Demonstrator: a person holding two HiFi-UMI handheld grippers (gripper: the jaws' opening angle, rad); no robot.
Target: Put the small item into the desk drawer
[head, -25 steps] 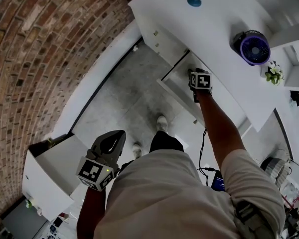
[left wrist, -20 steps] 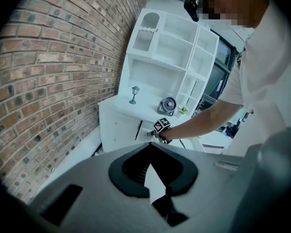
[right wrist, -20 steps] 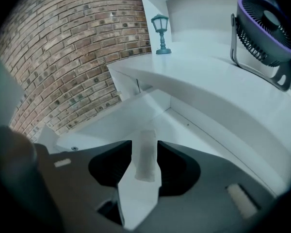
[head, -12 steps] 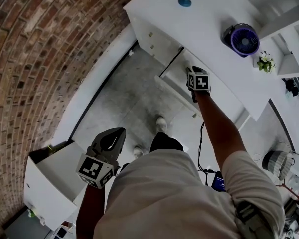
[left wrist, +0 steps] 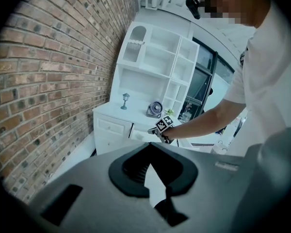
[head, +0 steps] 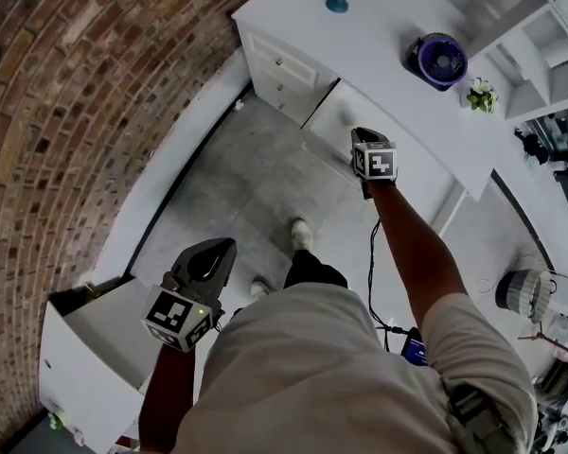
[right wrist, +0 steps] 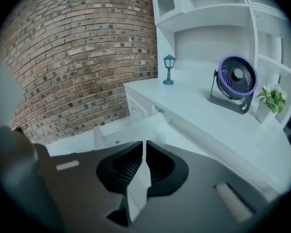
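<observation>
Near the open drawer [right wrist: 131, 127], right gripper [right wrist: 144, 144] jaws closing, thin slit left, nothing btwn. Left gripper [left wrist: 150, 147] down by hip: jaws together, empty.

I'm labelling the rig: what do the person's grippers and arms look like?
Both the left gripper and right gripper are dark grey wedges, each carrying a white cube of black square markers. The right's jaws are closing on nothing. Short pale sleeve.

Rough matt brick wall [head: 66, 102]; smooth white painted desk [head: 379, 41]; mottled grey stone-like floor [head: 256, 183]; smooth plastic fan [head: 439, 61]
</observation>
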